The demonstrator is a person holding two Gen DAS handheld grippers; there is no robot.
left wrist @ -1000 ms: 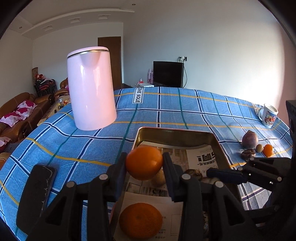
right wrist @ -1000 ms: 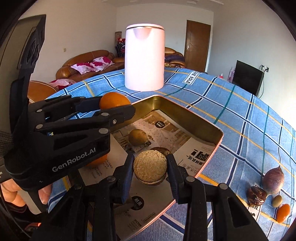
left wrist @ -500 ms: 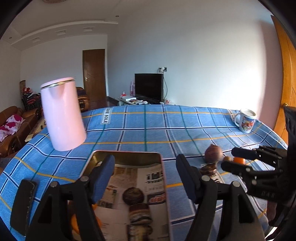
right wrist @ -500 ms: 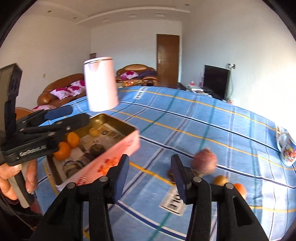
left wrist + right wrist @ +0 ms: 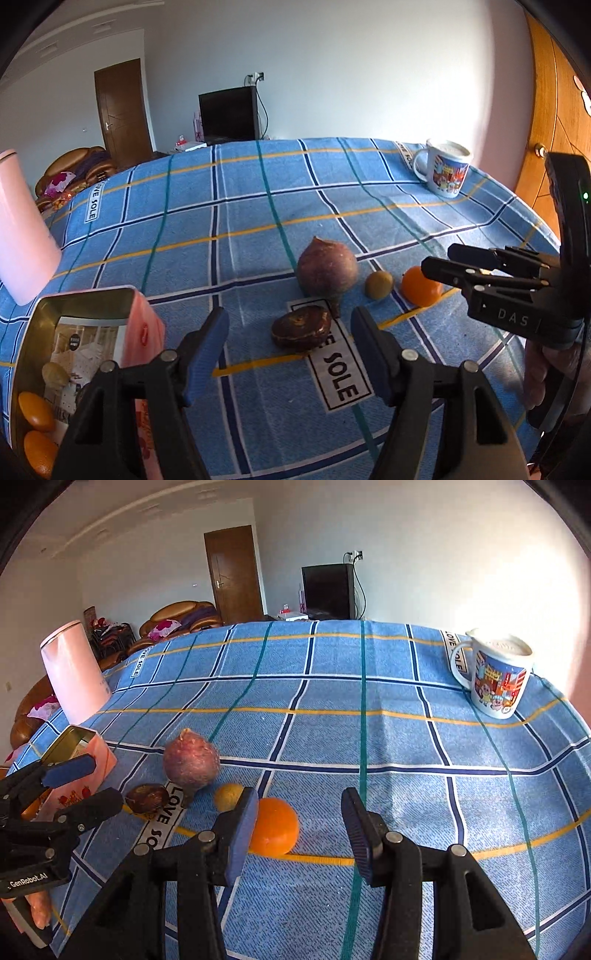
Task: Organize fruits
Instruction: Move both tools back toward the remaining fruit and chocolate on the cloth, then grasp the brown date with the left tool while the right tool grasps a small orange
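Observation:
Loose fruits lie on the blue checked cloth: a purple-red round one, a small yellow-green one, an orange mandarin and a dark brown one. My left gripper hovers over the brown fruit. Its jaws are closing, the fruit shows between them, and the pads do not touch it. My right gripper is open and holds nothing; the mandarin sits just past its left finger. The pink-walled tin at left holds oranges.
A pink kettle stands at the far left of the table. A cartoon-printed mug sits at the back right near the cloth's edge. A hand grips the left tool's handle.
Both grippers let go of their fruits over the tin, opened, and swung right to the loose fruits on the cloth. The orange and the rough round fruit are out of the jaws.

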